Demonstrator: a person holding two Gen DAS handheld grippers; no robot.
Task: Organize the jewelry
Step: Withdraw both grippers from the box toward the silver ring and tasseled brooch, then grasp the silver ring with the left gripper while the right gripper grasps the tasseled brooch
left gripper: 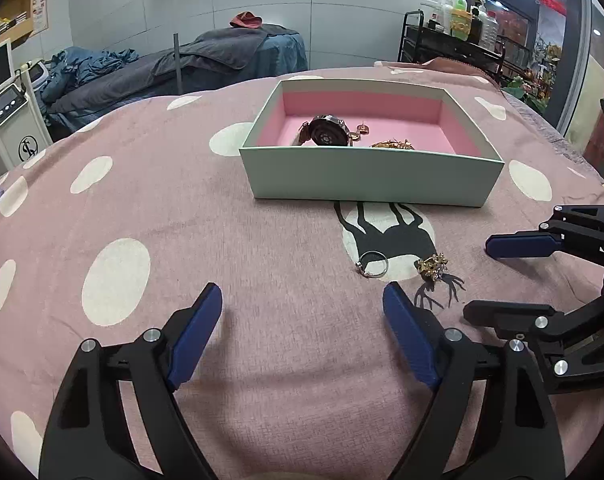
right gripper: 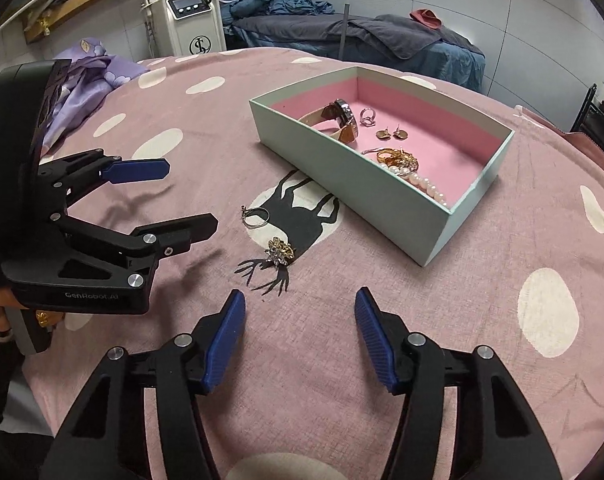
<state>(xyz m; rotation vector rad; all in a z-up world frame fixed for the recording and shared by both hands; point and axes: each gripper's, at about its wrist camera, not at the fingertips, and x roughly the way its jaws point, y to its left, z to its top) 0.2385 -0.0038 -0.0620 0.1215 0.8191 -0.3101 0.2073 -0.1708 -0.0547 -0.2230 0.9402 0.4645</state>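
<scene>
A pale green box (left gripper: 372, 176) (right gripper: 366, 184) with a pink lining stands on the pink dotted cloth. It holds a watch (left gripper: 326, 133) (right gripper: 344, 118), earrings (right gripper: 392, 133), a small ring (right gripper: 368, 117), gold pieces and a pearl strand (right gripper: 424, 185). A silver ring (left gripper: 372, 264) (right gripper: 255, 216) and a gold flower brooch (left gripper: 432, 266) (right gripper: 279, 252) lie on the cloth in front of the box. My left gripper (left gripper: 302, 304) (right gripper: 189, 192) is open and empty, short of the ring. My right gripper (right gripper: 299, 306) (left gripper: 478, 276) is open and empty, just right of the brooch.
The pink cloth (left gripper: 181, 240) carries white dots and a black deer print (right gripper: 297, 216). A purple cloth (right gripper: 89, 68) lies at its far left edge. Beyond the bed stand a white machine (right gripper: 193, 12), a blue-covered treatment bed (left gripper: 205, 60) and a rack of bottles (left gripper: 462, 24).
</scene>
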